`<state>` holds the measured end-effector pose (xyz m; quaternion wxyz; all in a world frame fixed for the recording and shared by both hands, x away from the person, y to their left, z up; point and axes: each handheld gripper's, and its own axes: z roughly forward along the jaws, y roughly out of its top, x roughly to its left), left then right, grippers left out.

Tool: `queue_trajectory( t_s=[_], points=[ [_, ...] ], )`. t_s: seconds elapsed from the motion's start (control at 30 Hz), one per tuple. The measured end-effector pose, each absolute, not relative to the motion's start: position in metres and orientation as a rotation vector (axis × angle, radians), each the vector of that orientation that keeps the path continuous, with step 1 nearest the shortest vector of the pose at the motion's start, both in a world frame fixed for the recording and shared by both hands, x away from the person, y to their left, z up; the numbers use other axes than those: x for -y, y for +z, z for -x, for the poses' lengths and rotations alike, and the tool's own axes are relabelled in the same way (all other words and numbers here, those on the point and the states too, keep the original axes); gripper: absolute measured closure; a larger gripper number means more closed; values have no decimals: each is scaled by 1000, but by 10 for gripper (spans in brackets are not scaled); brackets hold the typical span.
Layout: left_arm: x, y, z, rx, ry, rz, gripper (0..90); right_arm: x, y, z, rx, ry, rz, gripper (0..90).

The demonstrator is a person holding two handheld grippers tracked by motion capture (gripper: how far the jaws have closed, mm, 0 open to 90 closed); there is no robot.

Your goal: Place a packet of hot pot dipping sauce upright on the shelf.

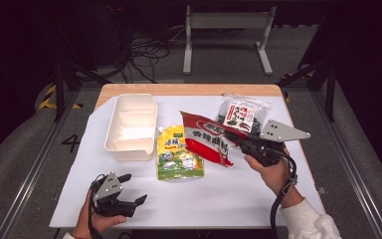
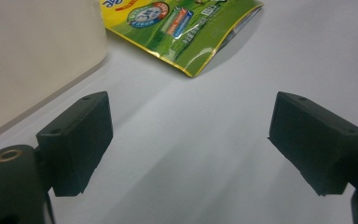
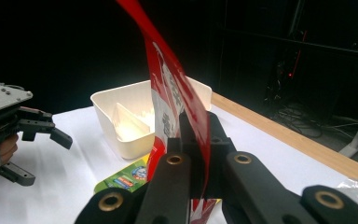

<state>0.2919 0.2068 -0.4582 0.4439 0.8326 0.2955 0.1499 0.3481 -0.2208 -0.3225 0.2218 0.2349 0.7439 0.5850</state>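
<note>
While clamped in the right tool (image 1: 235, 135), glossy red packet (image 1: 206, 139) lifted, left tool (image 1: 132, 189) wide open, empty.

Right gripper (image 3: 193, 154) jaws pinching red packet (image 3: 177, 93) (upright), cream tray (image 3: 107, 112) behind

White sheet (image 1: 238, 199) over wooden table (image 1: 189, 89); metal frame (image 1: 227, 22) and cables (image 1: 144, 55) beyond.

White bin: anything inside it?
The white bin has divided compartments; those visible in the high view and the right gripper view look empty. In the right gripper view, the lifted red packet hides part of its interior.
</note>
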Motion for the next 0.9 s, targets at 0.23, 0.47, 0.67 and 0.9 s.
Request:
queue_trajectory(
  t_s=[0.23, 0.47, 0.67, 0.9],
  points=[
    [-209, -459, -291, -735, 377, -2070, 141, 212, -320, -358, -2053, 1624, -647, 895],
    [-209, -459, -290, -738, 378, -2068, 141, 204, -316, -371, -2038, 1650, -644, 895],
    [-210, -459, -289, -738, 371, -2056, 141, 193, -313, -386, -2034, 1672, -639, 895],
    [-211, -459, -288, -740, 370, -2056, 141, 178, -305, -401, -2030, 1677, -625, 895]
  ],
)
